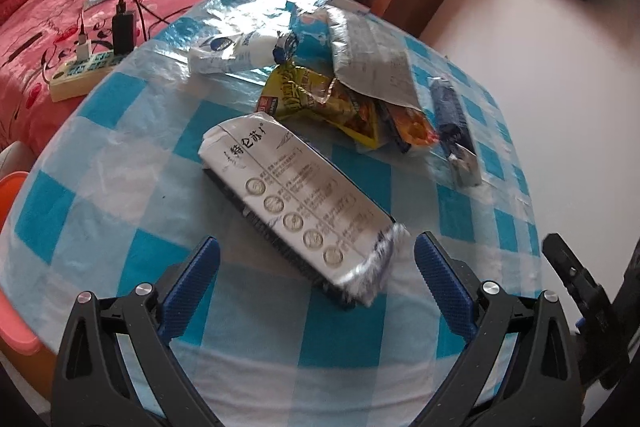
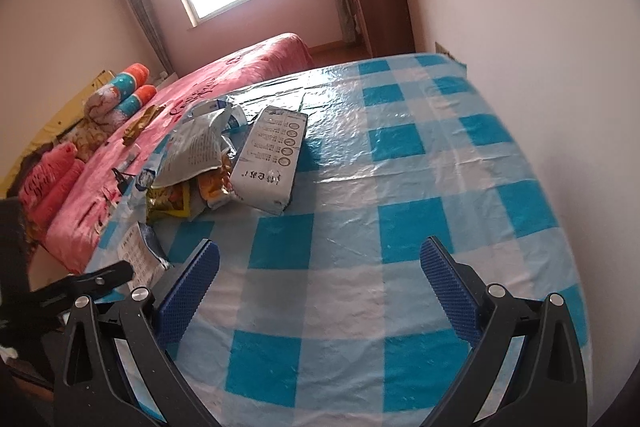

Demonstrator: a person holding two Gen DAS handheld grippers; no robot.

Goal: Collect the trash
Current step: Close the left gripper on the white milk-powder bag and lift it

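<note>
Bedroom, checked tablecloth [image 1: 120, 163]. We've got both the left gripper [image 1: 316, 267] and right gripper [image 2: 320, 267] wide open; crushed milk carton [image 1: 296, 203] looks slippery and might skid off the plastic.

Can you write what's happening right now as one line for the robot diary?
left tongs: open, over white milk carton | right tongs: open, empty | wrapper pile: on checked table

A flattened white milk carton [image 1: 298, 205] lies on its side nearest my tongs, its crushed end toward me. Beyond it sits a heap: a yellow snack wrapper [image 1: 320, 99], a silver foil bag [image 1: 372, 63] draped on top, a squashed white bottle [image 1: 236, 53], and a dark blue packet [image 1: 450, 111] lying apart at the right.
</note>
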